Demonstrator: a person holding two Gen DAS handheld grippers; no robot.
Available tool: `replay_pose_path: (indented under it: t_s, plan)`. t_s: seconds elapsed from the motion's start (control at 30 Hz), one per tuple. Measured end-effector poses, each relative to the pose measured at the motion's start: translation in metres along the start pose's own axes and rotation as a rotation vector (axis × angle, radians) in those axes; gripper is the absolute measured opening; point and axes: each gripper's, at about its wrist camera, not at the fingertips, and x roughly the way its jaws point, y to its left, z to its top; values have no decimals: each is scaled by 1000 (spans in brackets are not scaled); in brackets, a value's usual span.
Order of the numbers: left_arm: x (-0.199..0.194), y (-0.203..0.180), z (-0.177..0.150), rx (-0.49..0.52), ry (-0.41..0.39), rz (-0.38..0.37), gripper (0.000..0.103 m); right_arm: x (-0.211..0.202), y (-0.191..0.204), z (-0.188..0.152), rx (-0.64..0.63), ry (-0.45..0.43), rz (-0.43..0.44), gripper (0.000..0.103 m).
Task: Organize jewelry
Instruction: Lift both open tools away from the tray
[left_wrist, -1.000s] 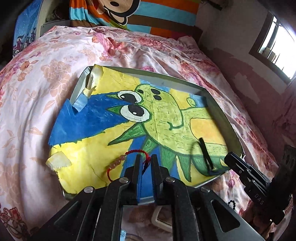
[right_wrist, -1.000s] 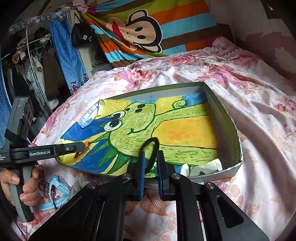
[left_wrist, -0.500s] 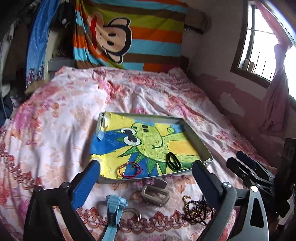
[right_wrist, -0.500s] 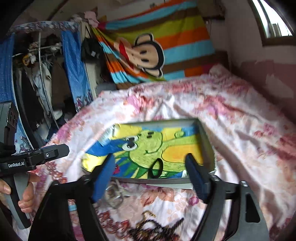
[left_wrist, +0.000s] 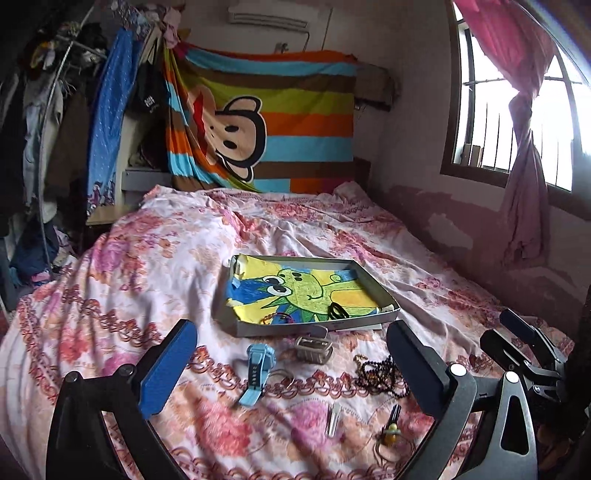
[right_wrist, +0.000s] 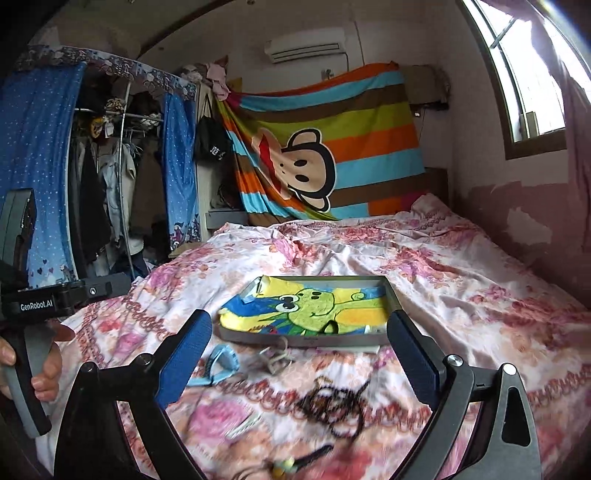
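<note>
Left gripper (left_wrist: 291, 365) has its fingers spread wide, holding nothing. Right gripper (right_wrist: 299, 354) fingers are opening, empty, above the beaded necklace (right_wrist: 332, 406) on the bed (right_wrist: 461, 295).

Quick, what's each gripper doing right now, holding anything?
Left gripper: open wide, nothing between its fingers.
Right gripper: fingers opening, empty.
</note>
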Motion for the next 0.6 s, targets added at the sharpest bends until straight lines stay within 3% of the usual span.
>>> replay_pose_path:
  t_s: [0.17, 0.3, 0.6]
  plan:
    - [-37, -2, -22, 51, -47, 50, 103, -38, 9, -18, 10, -23, -15, 93]
    - [-54, -1, -38, 86, -35, 73, 103, -57, 12, -33, 13, -11, -26, 93]
    - [-51, 12, -82, 137, 57, 108, 103, -47, 6, -74, 25, 151, -52, 93]
